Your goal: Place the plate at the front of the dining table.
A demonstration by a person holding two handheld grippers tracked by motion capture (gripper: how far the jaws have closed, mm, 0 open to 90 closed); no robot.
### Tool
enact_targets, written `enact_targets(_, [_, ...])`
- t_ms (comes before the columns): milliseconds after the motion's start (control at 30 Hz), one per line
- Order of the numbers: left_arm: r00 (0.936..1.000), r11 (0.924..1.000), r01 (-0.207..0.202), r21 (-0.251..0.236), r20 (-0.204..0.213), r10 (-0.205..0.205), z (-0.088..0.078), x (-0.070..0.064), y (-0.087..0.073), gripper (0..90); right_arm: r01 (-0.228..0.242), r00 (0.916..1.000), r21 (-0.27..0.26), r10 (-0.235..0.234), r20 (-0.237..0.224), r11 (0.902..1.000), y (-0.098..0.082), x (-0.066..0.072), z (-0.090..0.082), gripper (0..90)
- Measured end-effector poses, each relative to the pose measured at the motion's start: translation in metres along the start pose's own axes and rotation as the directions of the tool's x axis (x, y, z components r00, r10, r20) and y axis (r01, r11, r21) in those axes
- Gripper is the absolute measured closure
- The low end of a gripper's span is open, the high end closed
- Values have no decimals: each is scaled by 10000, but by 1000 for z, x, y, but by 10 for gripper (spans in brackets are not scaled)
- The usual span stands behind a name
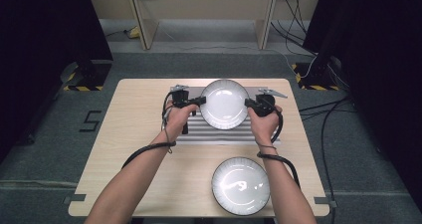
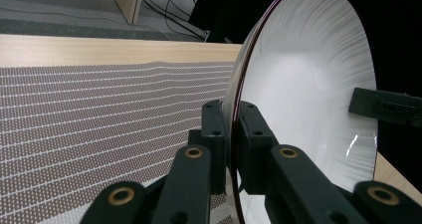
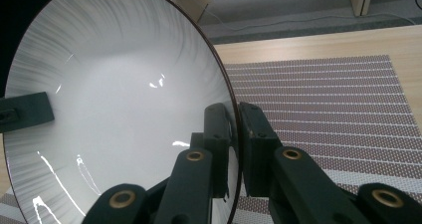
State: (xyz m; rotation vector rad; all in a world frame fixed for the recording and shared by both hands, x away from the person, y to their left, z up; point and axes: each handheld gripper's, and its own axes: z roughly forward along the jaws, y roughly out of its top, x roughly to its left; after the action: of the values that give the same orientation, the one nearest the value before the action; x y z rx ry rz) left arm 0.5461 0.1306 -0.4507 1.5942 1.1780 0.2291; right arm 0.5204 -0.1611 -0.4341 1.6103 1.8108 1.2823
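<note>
Both claws are clamping opposite rims of the plate (image 1: 224, 104) above the striped mat (image 1: 226, 132): left claw (image 1: 200, 101), right claw (image 1: 247, 103), forearms reaching forward.

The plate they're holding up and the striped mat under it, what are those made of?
The plate looks like glazed ceramic, perhaps porcelain: glossy white with sharp highlights, fine grey radial streaks and a thin dark rim. The mat looks like woven vinyl or fabric: a matte dotted weave in brown and pale bands. Neither can be confirmed by look alone.

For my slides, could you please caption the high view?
Both grippers, left and right, hold a white plate above a striped mat.
</note>
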Motion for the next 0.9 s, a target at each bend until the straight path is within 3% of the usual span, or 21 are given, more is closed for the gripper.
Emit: enact_targets(900, [9978, 9976, 515, 464, -437, -495, 17, 14, -11, 827, -186, 9995, 553, 172, 247, 9983, -9, -5, 24, 835])
